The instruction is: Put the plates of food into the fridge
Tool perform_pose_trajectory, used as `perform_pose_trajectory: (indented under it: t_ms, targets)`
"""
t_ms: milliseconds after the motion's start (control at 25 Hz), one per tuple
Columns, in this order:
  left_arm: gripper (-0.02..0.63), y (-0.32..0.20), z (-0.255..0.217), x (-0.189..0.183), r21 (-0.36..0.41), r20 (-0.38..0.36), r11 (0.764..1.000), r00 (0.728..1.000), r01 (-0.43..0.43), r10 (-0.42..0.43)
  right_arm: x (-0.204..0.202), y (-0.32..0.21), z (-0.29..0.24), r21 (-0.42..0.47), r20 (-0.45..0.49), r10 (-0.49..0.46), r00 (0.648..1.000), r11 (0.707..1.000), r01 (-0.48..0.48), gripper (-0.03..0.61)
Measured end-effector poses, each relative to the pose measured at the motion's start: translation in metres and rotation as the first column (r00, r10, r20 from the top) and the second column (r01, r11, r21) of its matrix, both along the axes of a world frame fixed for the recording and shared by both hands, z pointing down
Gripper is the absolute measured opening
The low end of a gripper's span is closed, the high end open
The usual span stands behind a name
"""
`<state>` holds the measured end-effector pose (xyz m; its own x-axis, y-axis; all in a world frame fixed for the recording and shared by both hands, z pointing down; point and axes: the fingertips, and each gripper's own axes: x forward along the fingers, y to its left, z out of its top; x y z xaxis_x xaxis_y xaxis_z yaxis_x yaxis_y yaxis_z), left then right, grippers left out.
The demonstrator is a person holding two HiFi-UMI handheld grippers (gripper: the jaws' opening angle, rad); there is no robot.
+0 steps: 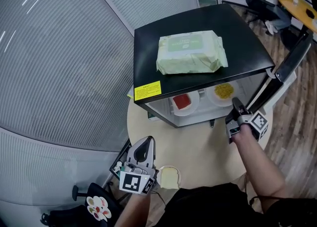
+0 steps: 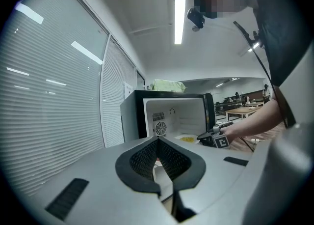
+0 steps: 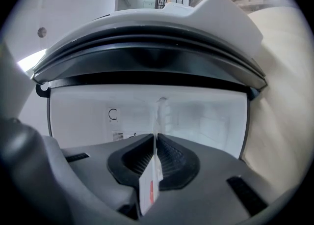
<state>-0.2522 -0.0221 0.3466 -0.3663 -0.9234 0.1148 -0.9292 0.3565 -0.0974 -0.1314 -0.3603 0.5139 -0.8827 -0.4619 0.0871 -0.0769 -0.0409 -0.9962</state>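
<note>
Closed jaws face open fridge (image 3: 206, 121)

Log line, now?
black fridge: open; red-food plate, yellow-food plate: inside; bread plate: outside; left hand-held gripper: shut; right hand-held gripper: shut

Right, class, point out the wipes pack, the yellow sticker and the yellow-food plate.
wipes pack (image 1: 190, 52), head view, top face.
yellow sticker (image 1: 147, 90), head view, its middle.
yellow-food plate (image 1: 213, 98), head view, white rim.
</note>
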Motion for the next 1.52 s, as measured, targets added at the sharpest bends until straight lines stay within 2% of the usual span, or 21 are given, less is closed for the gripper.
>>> perform_pose_trajectory:
  t_ms: [240, 400, 600, 840, 1040, 1160, 1320, 1520]
  targets:
    - [0.005, 0.023, -0.008, 0.003, 0.001, 0.019, 0.999, 0.999, 0.033, -0.033, -0.008, -0.002, 0.0, 0.011, 0.014, 0.008, 1.0, 1.0, -0.008, 0.018]
    - [0.005, 0.05, -0.005, -0.001, 0.01, 0.011, 0.997, 0.997, 0.074, -0.074, -0.012, 0.0, -0.005, 0.103, -0.001, -0.013, 1.0, 0.995, 0.013, 0.02]
    - [0.005, 0.081, 0.007, -0.006, 0.028, -0.027, 0.995, 0.995, 0.093, -0.093, -0.006, 0.013, -0.013, 0.201, -0.023, -0.006, 1.0, 0.979, 0.01, 0.067]
    - [0.005, 0.098, 0.003, -0.013, 0.008, 0.021, 0.999, 0.999, 0.045, -0.045, 0.014, 0.056, -0.007, 0.213, -0.044, 0.024, 0.999, 0.977, -0.014, 0.078]
    - [0.005, 0.122, -0.013, -0.022, 0.069, 0.028, 0.997, 0.999, -0.033, 0.031, 0.013, 0.115, -0.013, 0.287, -0.048, -0.017, 0.999, 0.957, 0.03, 0.077]
    - [0.005, 0.139, -0.017, -0.03, 0.079, 0.015, 0.995, 0.998, -0.064, 0.063, 0.013, 0.162, -0.014, 0.322, -0.034, -0.05, 0.998, 0.945, 0.058, 0.077]
    - [0.005, 0.158, -0.019, -0.039, 0.099, 0.003, 0.988, 0.993, -0.117, 0.117, 0.01, 0.212, -0.013, 0.336, 0.012, -0.056, 0.998, 0.941, 0.049, 0.077]
    - [0.005, 0.182, -0.012, -0.05, 0.106, -0.008, 0.977, 0.982, -0.186, 0.188, 0.022, 0.268, 0.002, 0.319, -0.02, -0.028, 0.999, 0.947, 0.033, 0.077]
